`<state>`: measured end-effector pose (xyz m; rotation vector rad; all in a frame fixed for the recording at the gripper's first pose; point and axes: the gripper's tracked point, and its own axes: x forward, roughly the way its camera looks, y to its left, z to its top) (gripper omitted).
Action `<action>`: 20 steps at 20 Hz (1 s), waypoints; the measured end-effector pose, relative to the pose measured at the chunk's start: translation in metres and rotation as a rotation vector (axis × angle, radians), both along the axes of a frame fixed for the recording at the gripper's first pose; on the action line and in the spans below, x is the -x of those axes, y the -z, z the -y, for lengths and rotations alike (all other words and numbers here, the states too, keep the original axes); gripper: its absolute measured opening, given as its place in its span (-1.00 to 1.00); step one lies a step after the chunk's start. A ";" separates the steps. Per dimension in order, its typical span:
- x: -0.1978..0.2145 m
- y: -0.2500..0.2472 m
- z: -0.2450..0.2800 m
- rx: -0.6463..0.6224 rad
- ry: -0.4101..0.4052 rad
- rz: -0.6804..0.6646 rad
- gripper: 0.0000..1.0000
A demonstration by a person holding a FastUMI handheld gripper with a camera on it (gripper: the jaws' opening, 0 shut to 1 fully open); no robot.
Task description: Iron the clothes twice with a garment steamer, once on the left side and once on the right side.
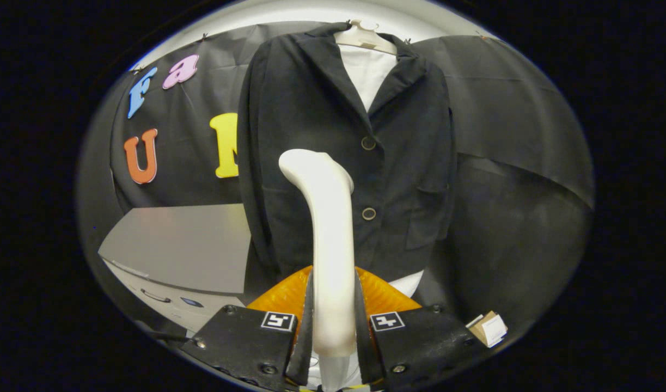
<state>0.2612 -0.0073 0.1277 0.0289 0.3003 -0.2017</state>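
I clench my gripper (pixel 333 326) on the garment steamer (pixel 328 239) handle, both fingers pressing it, so its head rises toward twelve o'clock and faces the dark jacket (pixel 311 109) hanging on its hanger (pixel 365 37) just beyond, ready for a pass.

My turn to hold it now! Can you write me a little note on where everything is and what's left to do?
Gripper: shut on the steamer handle, both fingers pressing its sides, handle upright.
Jacket: dark, buttoned, on a hanger over a white shirt, hanging just beyond the steamer, in front of the booth wall.
Done: steamer picked up and facing the jacket.
Left: cannot tell whether either pass is done; plan on the left side, then the right.
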 end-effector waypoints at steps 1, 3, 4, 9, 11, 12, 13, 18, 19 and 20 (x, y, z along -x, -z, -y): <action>0.000 0.008 0.001 0.001 0.000 -0.013 -0.25; -0.003 0.025 -0.002 -0.006 0.003 -0.039 -0.25; -0.005 0.034 -0.003 -0.009 0.005 -0.048 -0.25; -0.003 0.060 -0.002 -0.010 0.014 -0.094 -0.25; -0.003 0.072 -0.001 -0.014 0.018 -0.115 -0.25; -0.002 0.078 -0.001 -0.015 0.019 -0.127 -0.25; -0.001 0.083 -0.001 -0.015 0.020 -0.136 -0.25; 0.001 0.110 -0.001 -0.015 0.023 -0.184 -0.25; 0.001 0.116 -0.002 -0.015 0.022 -0.191 -0.25; 0.002 0.120 -0.002 -0.014 0.021 -0.197 -0.25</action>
